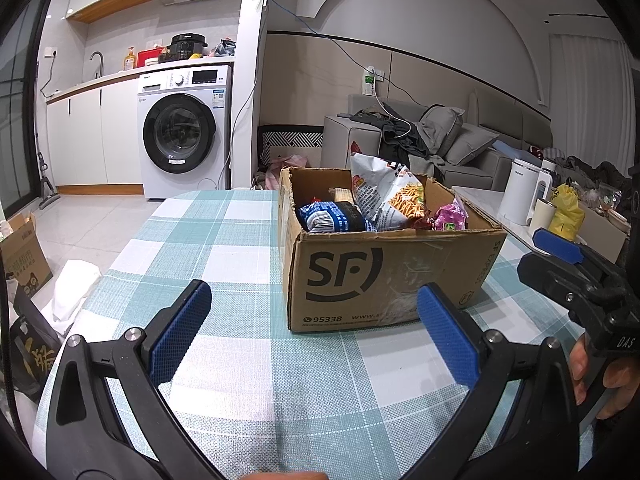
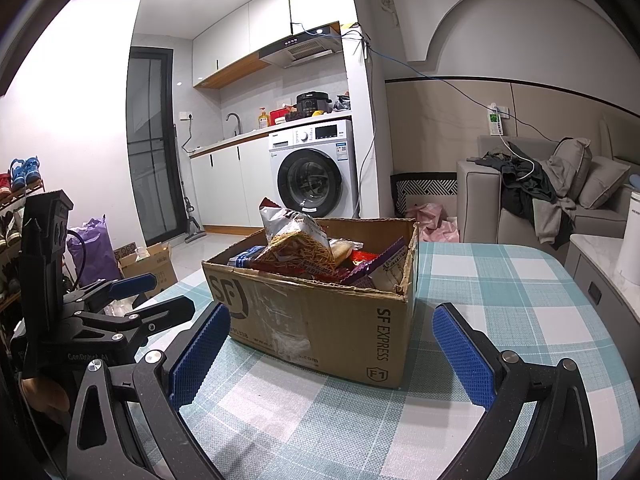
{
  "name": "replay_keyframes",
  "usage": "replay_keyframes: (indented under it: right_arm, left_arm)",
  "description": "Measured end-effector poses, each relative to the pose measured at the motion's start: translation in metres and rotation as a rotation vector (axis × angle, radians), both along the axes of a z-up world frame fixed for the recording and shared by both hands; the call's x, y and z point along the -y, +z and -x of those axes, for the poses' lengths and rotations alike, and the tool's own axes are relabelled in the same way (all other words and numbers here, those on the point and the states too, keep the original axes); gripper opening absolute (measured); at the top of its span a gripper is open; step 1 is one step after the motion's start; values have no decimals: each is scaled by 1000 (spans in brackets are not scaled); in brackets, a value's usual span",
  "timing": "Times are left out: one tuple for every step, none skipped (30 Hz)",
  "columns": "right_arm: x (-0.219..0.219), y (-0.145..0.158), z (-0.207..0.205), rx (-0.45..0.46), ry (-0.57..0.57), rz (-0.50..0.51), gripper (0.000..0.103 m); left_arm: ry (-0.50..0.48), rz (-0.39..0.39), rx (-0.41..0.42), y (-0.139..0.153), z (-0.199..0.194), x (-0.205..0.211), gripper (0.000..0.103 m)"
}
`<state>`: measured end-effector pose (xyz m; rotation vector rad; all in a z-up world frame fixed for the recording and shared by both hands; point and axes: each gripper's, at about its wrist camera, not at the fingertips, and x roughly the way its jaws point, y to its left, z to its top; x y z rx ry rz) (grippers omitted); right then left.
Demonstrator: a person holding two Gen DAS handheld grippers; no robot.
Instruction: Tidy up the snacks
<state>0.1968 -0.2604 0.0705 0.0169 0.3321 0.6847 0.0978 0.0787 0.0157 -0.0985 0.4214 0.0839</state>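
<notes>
On checked table, snack-filled cardboard box [image 1: 384, 276], both grippers agape

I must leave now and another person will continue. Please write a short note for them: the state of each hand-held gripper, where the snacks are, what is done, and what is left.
Left hand-held gripper: open, empty, above the checked tablecloth, short of the box.
Right hand-held gripper: open, empty, facing the box corner.
Snacks: all those visible are inside the open SF Express cardboard box on the table. The tall noodle-snack bag sticks up highest; a blue packet lies at the left side, a purple packet at the right.
Done: no snacks lie loose on the visible tablecloth.
Left: nothing obvious; perhaps check that the tall bag sits securely.
</notes>
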Motion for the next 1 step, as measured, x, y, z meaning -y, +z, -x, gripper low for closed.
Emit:
replay_keyframes:
  right_arm:
    - [0, 0, 0, -1, 0, 0, 103]
  left_arm:
    - [0, 0, -1, 0, 0, 0, 103]
